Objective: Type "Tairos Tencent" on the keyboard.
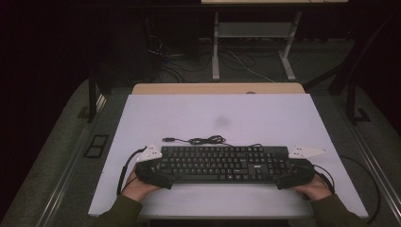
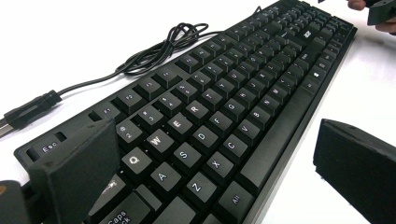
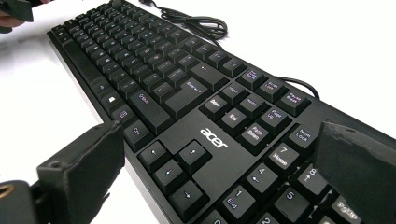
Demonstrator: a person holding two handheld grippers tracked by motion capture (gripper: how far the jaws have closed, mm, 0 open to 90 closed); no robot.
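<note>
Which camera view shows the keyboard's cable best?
The high view: there the cable lies whole on the table behind the keyboard, plug to the left. The left gripper view shows the plug and the bundled coil; the right gripper view shows the coil at the top.

One black keyboard (image 1: 222, 163) on one white table (image 1: 265, 118). One cable (image 1: 203, 140) trailing from keyboard's far edge, bunched in one loose coil, ending in one plug (image 2: 30, 111). Two handheld grippers: left gripper (image 1: 158, 176), right gripper (image 1: 291, 178) (one at each end of keyboard). Two grey three-cornered plates, one per gripper. Two hands, two dark sleeves at near edge. One metal-legged stand (image 1: 253, 45) beyond table.
</note>
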